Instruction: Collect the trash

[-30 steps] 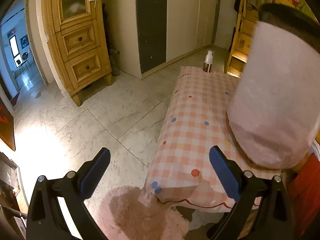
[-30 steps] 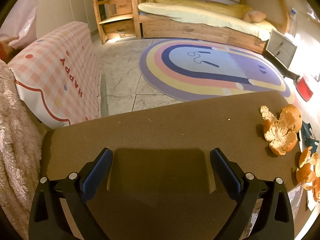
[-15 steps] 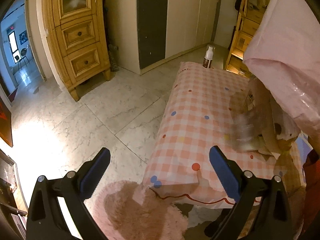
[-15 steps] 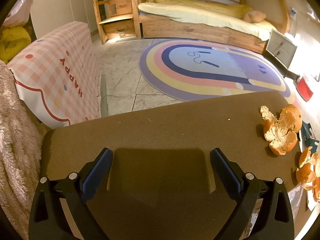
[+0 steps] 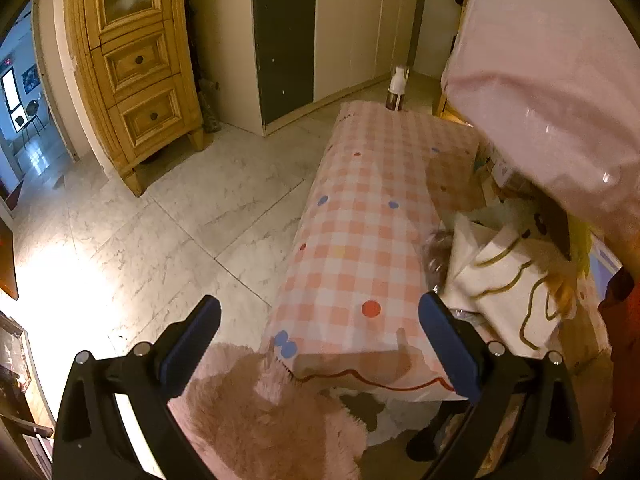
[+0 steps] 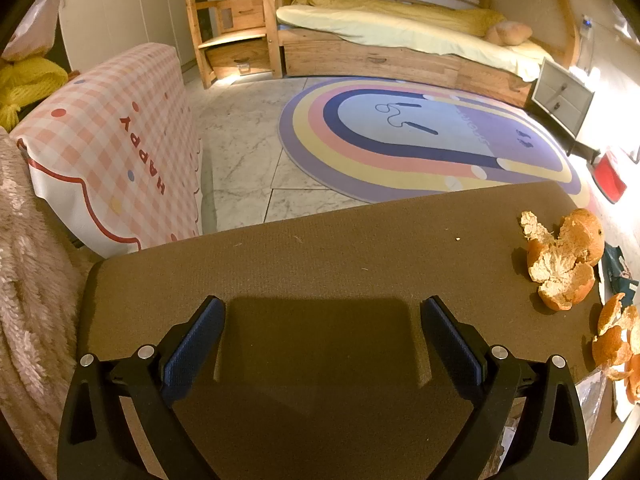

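Orange peels [image 6: 562, 256] lie at the right edge of a brown mat [image 6: 320, 272] in the right wrist view, with more peel [image 6: 618, 340] lower right. My right gripper [image 6: 320, 336] hovers open over the mat's near middle, well left of the peels, holding nothing. In the left wrist view my left gripper [image 5: 320, 340] is open and empty above the near end of a pink checked box [image 5: 368, 240]. A pink plastic bag [image 5: 552, 80] hangs at upper right over a heap of paper and wrappers [image 5: 500, 276] on the box's right side.
A fluffy pink rug [image 5: 260, 420] lies below the left gripper. A wooden cabinet [image 5: 136, 60] and marble floor [image 5: 160, 220] are to the left. A small bottle [image 5: 397, 90] stands beyond the box. A rainbow rug [image 6: 420, 136], a bed [image 6: 400, 36] and a nightstand [image 6: 562, 96] lie ahead.
The pink bag has lifted up and right off the checked box, uncovering the paper and wrappers beneath. The right gripper and the peels have not moved.
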